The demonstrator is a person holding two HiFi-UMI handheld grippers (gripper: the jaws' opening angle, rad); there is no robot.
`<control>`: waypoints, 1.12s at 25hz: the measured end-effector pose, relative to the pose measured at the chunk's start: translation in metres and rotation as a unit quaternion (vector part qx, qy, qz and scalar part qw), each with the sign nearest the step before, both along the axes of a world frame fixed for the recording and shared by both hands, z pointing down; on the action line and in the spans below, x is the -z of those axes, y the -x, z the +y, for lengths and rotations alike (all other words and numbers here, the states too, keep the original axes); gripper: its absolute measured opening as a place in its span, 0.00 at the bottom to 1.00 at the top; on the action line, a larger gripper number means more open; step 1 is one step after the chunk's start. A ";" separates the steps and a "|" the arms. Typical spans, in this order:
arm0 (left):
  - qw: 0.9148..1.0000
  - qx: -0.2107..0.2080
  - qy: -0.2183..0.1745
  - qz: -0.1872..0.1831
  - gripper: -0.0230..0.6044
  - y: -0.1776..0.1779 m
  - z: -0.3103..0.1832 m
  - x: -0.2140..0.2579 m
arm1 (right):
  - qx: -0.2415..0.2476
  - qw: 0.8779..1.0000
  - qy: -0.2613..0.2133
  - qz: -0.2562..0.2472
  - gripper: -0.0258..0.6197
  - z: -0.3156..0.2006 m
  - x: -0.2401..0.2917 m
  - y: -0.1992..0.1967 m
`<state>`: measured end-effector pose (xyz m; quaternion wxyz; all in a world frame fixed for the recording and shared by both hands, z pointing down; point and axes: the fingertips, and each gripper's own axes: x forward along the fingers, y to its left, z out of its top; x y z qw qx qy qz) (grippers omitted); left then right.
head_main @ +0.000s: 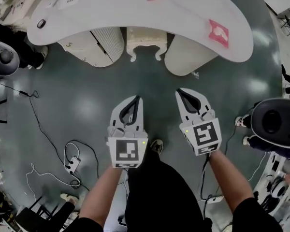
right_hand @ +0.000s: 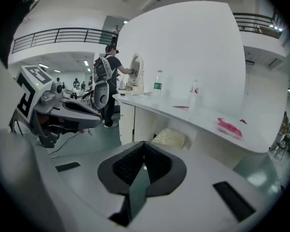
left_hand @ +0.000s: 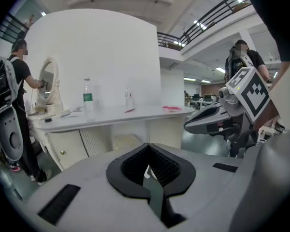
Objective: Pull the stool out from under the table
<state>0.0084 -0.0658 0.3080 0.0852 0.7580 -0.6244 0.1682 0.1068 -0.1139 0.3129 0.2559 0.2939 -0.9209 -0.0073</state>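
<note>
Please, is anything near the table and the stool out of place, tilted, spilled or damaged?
Nothing stands out. The stool stands straight, tucked under the white table, and no spill shows on the floor. Only a power strip with loose cable lies at the left, away from the stool.

Bare floor (head_main: 150, 81) lies open in front of the stool (head_main: 145, 41). The counter (head_main: 130, 8) overhangs the stool, with pedestals (head_main: 100, 45) just beside it on both sides. Cables (head_main: 48, 139) cross the floor at left.
</note>
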 end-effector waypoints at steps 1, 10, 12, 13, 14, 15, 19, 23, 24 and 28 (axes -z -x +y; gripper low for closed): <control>1.000 0.009 0.013 0.000 0.05 0.005 0.003 -0.015 | 0.001 1.000 0.003 0.004 0.05 0.000 -0.011 0.001; 0.998 0.048 0.027 -0.031 0.05 0.049 -0.028 -0.096 | 0.051 0.992 -0.046 0.103 0.05 -0.051 -0.082 0.027; 0.997 0.034 0.019 -0.070 0.05 0.057 -0.044 -0.112 | 0.074 0.988 -0.052 0.124 0.05 -0.064 -0.100 0.036; 0.995 0.023 0.015 -0.095 0.05 0.060 -0.055 -0.120 | 0.085 0.986 -0.056 0.135 0.05 -0.070 -0.110 0.041; 0.993 0.012 0.012 -0.120 0.05 0.064 -0.067 -0.130 | 0.094 0.983 -0.062 0.146 0.05 -0.078 -0.121 0.045; 0.989 0.003 0.010 -0.148 0.05 0.070 -0.081 -0.140 | 0.100 0.980 -0.072 0.158 0.05 -0.087 -0.134 0.049; 0.966 0.002 0.018 -0.259 0.05 0.105 -0.139 -0.188 | 0.112 0.956 -0.157 0.221 0.05 -0.126 -0.182 0.067; 0.943 -0.045 0.025 -0.328 0.30 0.107 -0.189 -0.234 | 0.129 0.938 -0.197 0.253 0.31 -0.151 -0.227 0.084; 0.934 -0.057 0.018 -0.352 0.30 0.105 -0.201 -0.243 | 0.134 0.932 -0.214 0.261 0.31 -0.160 -0.237 0.089; 0.880 -0.097 0.011 -0.465 0.35 0.116 -0.244 -0.285 | 0.153 0.901 -0.272 0.301 0.33 -0.193 -0.284 0.117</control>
